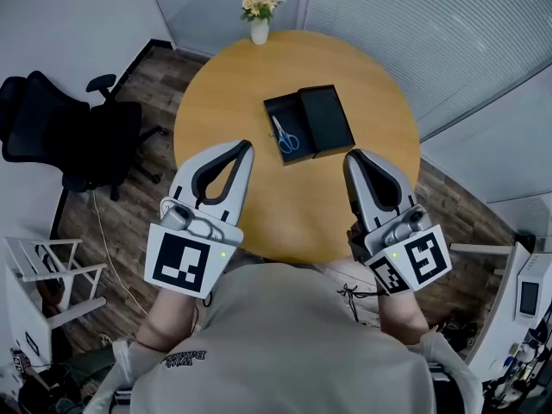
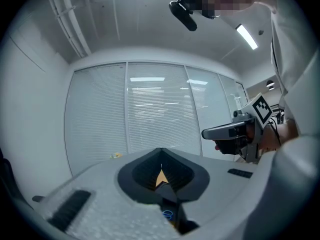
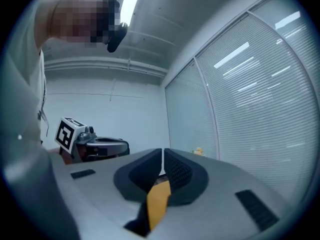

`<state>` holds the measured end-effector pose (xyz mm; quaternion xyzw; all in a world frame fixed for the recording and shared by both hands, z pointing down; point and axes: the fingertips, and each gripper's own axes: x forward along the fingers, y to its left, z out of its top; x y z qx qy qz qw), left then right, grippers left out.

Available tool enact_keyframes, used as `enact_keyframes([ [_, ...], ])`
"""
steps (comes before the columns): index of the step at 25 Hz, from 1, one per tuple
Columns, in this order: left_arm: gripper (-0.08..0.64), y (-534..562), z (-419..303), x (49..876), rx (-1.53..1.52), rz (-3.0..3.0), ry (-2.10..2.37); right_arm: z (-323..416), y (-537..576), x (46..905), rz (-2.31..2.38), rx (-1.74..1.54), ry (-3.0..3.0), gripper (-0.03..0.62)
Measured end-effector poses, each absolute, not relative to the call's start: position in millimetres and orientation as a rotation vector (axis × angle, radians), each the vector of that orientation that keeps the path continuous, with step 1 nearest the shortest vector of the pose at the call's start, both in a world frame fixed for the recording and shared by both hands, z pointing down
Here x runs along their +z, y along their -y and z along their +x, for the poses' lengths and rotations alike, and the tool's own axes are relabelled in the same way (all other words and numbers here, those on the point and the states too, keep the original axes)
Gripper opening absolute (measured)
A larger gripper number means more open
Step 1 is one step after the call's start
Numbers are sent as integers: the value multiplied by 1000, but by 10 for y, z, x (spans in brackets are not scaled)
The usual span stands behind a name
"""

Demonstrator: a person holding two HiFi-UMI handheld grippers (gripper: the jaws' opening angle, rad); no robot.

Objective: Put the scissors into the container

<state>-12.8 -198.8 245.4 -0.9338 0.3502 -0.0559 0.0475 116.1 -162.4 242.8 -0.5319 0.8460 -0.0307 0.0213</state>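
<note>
Blue-handled scissors [image 1: 285, 136] lie inside the open black container [image 1: 279, 109] on the round wooden table [image 1: 224, 84]. The container's black lid [image 1: 327, 119] rests against its right side. My left gripper [image 1: 247, 147] is held over the table's near edge, left of the container, its jaws shut and empty. My right gripper [image 1: 348, 159] hovers to the right of the container, also shut on nothing. In the left gripper view the jaws [image 2: 161, 152] meet at their tips, with a blue speck of the scissors [image 2: 167, 214] showing below. In the right gripper view the jaws [image 3: 163, 155] are pressed together.
A white vase of flowers [image 1: 260, 12] stands at the table's far edge. A black office chair [image 1: 79, 136] sits left of the table. A white rack [image 1: 41, 276] is at the lower left, and window blinds [image 1: 431, 33] run along the far side.
</note>
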Motion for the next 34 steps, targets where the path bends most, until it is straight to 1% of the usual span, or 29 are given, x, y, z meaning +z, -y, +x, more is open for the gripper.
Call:
enact_keyframes([
  [9, 21, 2024, -250, 2721, -218, -2875, -1127, 1071, 1605, 2485, -1649, -139, -2642, 31],
  [13, 21, 2051, -262, 2721, -222, -2876, -1129, 1038, 1635, 2501, -1606, -216, -2649, 29],
  [29, 21, 2015, -315, 2749, -213, -2877, -1106, 1022, 1619, 2525, -1624, -194, -2657, 29],
  [34, 21, 1978, -318, 2773, -234, -2879, -1101, 992, 1591, 2509, -1570, -246, -2654, 29],
])
